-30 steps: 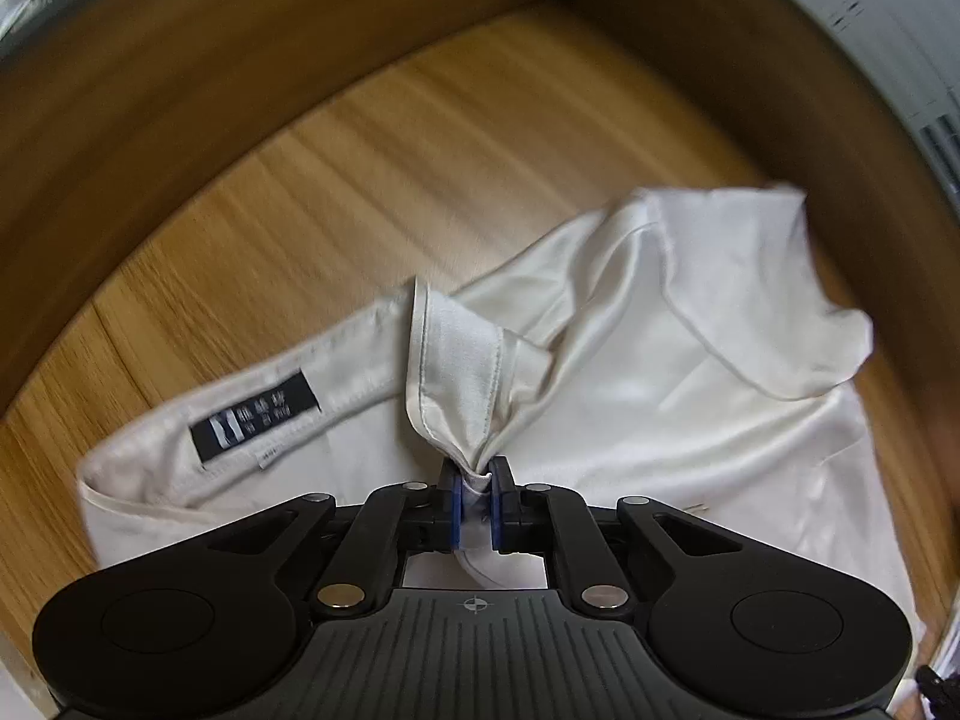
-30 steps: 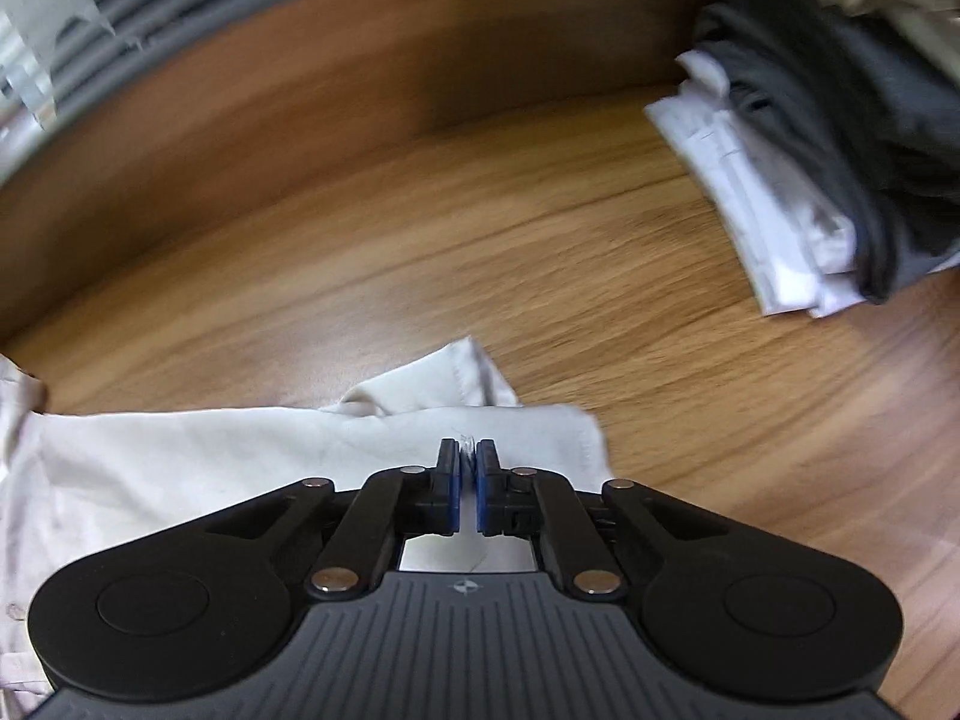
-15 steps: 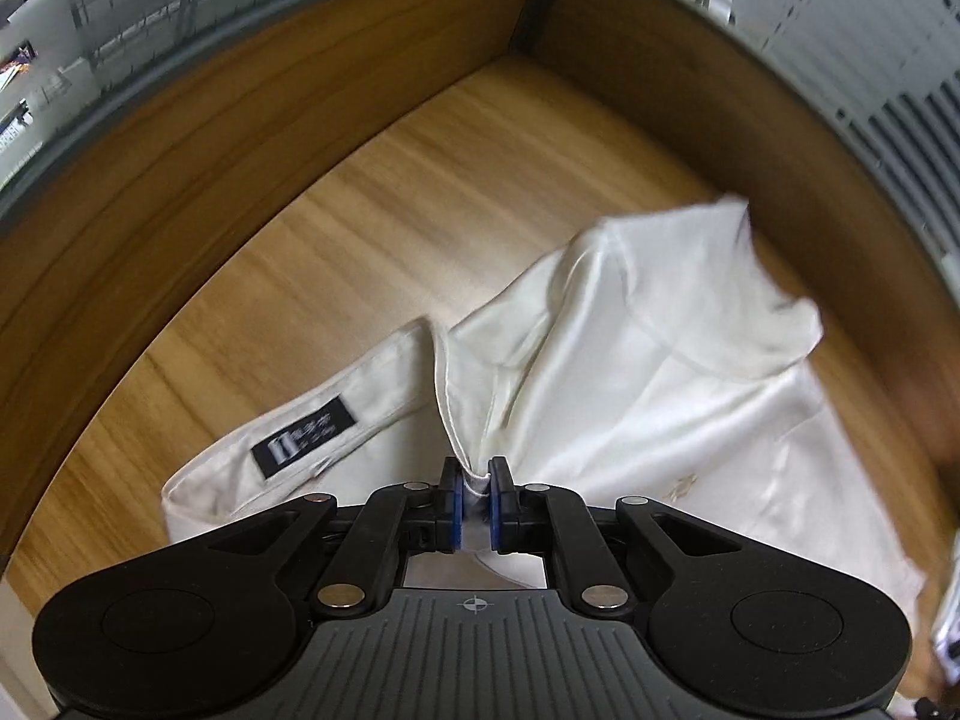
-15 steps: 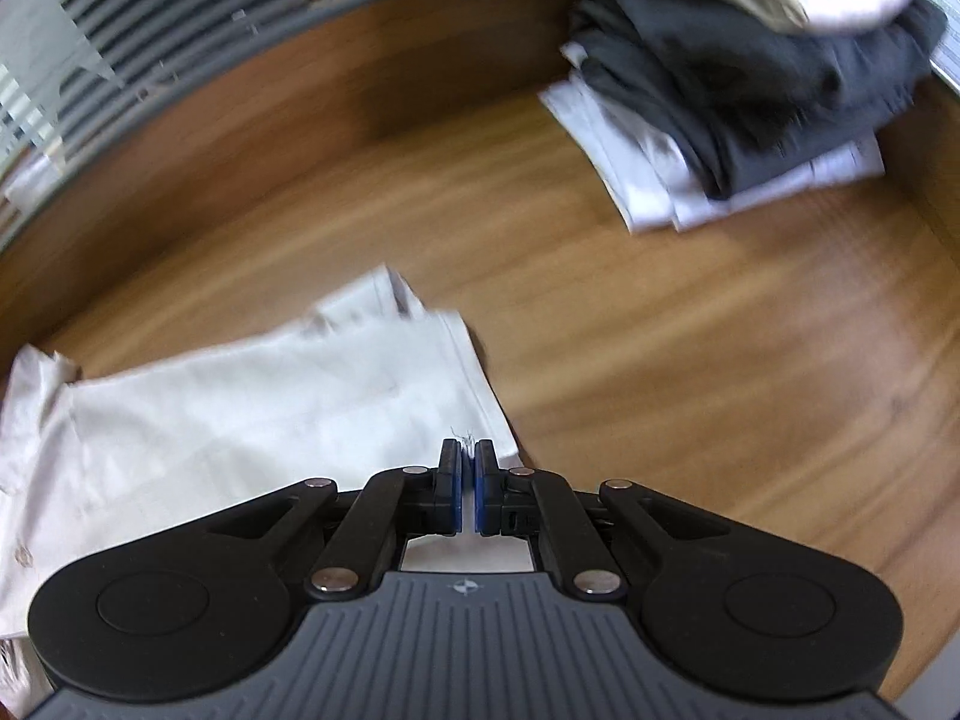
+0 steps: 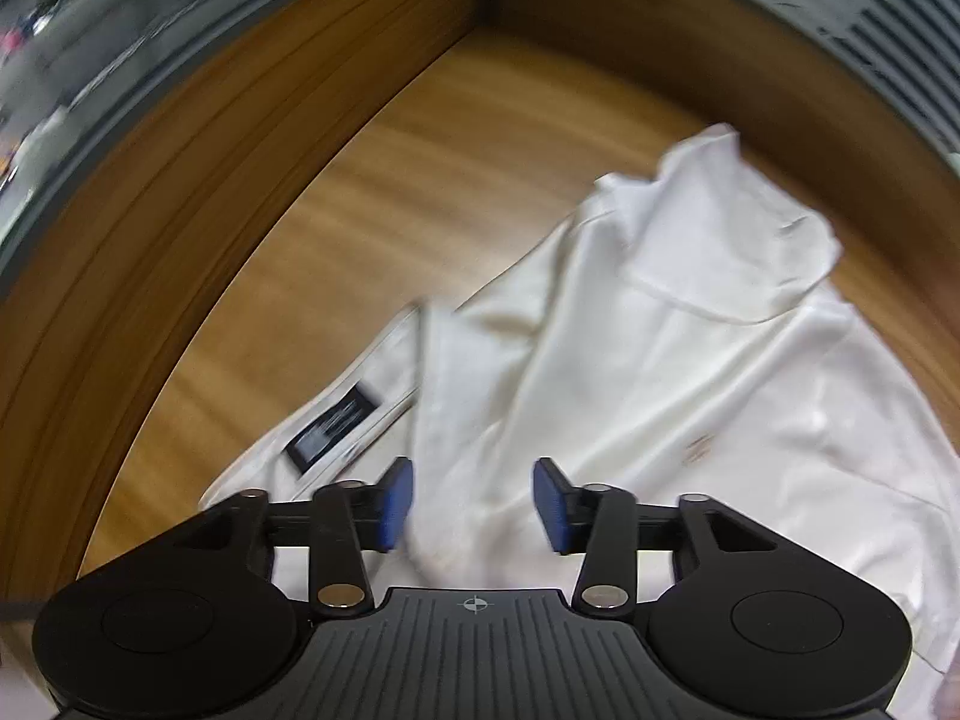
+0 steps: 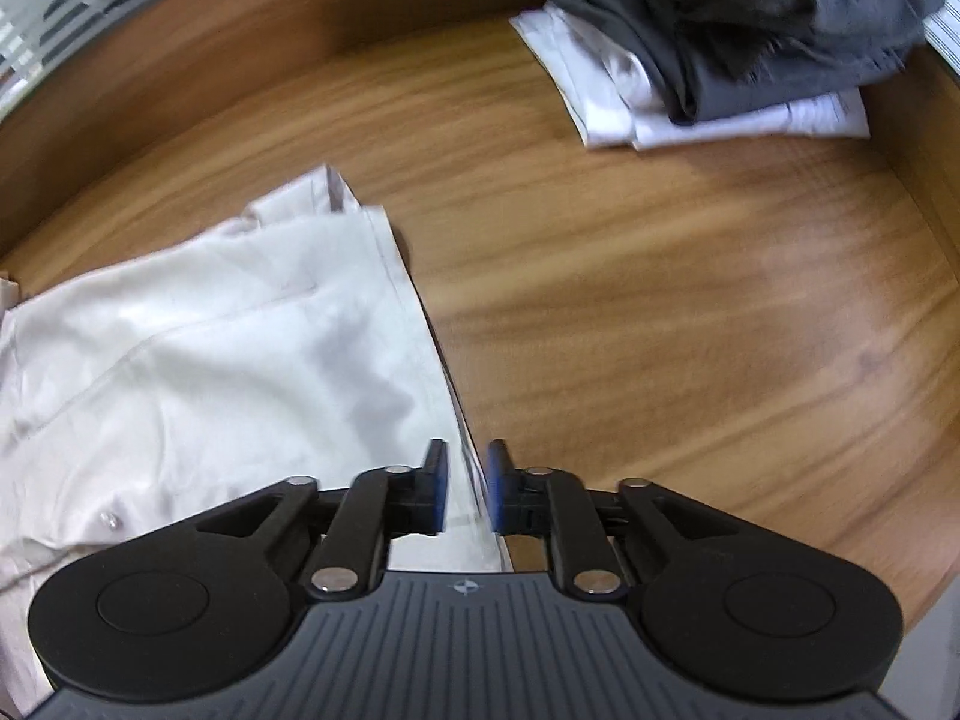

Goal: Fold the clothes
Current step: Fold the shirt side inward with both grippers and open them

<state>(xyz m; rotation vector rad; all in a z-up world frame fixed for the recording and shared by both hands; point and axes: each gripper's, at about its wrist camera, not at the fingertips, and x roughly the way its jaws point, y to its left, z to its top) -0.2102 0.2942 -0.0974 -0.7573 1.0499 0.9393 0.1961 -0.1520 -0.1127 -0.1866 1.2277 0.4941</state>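
Note:
A cream satin shirt (image 5: 690,360) lies spread on the wooden table, with a black label (image 5: 333,426) at its collar. My left gripper (image 5: 474,504) stands open above the fabric near the collar, and cloth shows loose between its blue pads. In the right wrist view the same shirt (image 6: 210,348) fills the lower left, its straight hem edge running toward me. My right gripper (image 6: 465,489) is open by a narrow gap over that hem edge, no longer pinching it.
A stack of folded clothes (image 6: 720,48), dark grey on white with a cream piece on top, sits at the far right of the table (image 6: 690,312). A raised wooden rim (image 5: 210,192) runs around the table's back and meets in a corner.
Both grippers were shut on the shirt and have opened, letting it go. The fabric has dropped and lies flatter. Both views have pulled back and up.

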